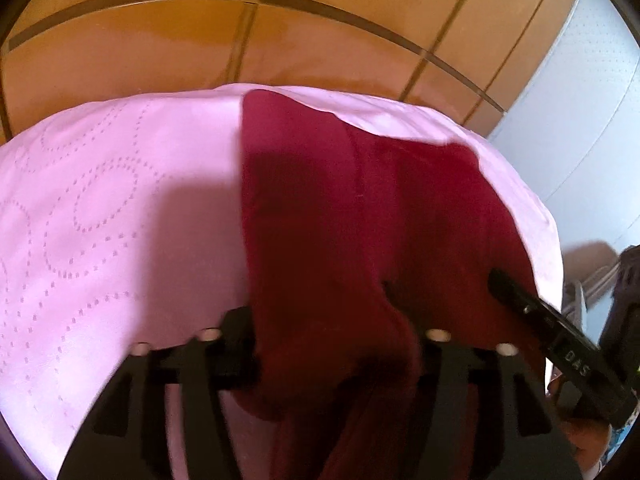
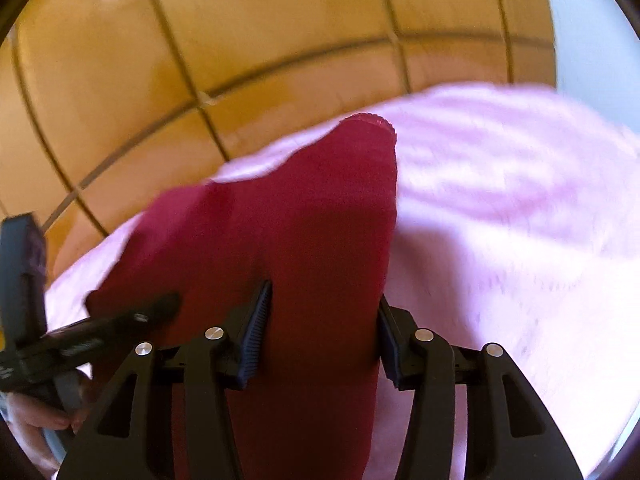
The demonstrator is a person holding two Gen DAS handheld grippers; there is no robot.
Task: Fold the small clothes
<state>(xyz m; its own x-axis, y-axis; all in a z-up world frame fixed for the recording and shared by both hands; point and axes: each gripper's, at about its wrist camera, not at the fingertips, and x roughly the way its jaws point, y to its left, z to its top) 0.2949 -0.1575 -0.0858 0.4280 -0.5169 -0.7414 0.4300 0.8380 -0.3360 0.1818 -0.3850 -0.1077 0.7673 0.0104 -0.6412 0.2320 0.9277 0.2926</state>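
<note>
1. i have a dark red garment (image 1: 320, 208) lying across a pink quilted cover (image 1: 100, 208) on what may be a bed or a table; i cannot tell which. tiled floor (image 1: 160, 48) shows beyond its far edge.
2. my left gripper (image 1: 336, 356) has the near edge of the cloth bunched between its fingers, which look closed on it, though the blur hides the contact.
3. my right gripper (image 2: 324, 344) straddles the same garment (image 2: 304, 208), its ribbed pads (image 2: 256, 336) part open with cloth running between them; i cannot tell whether they pinch it.
4. i judge this as the grasp-and-lift stage of a fold, both grippers on the near edge.
5. next i would need both grips firm, then carry the near edge evenly toward the far hem (image 2: 372, 122), keeping the two sides level.
</note>
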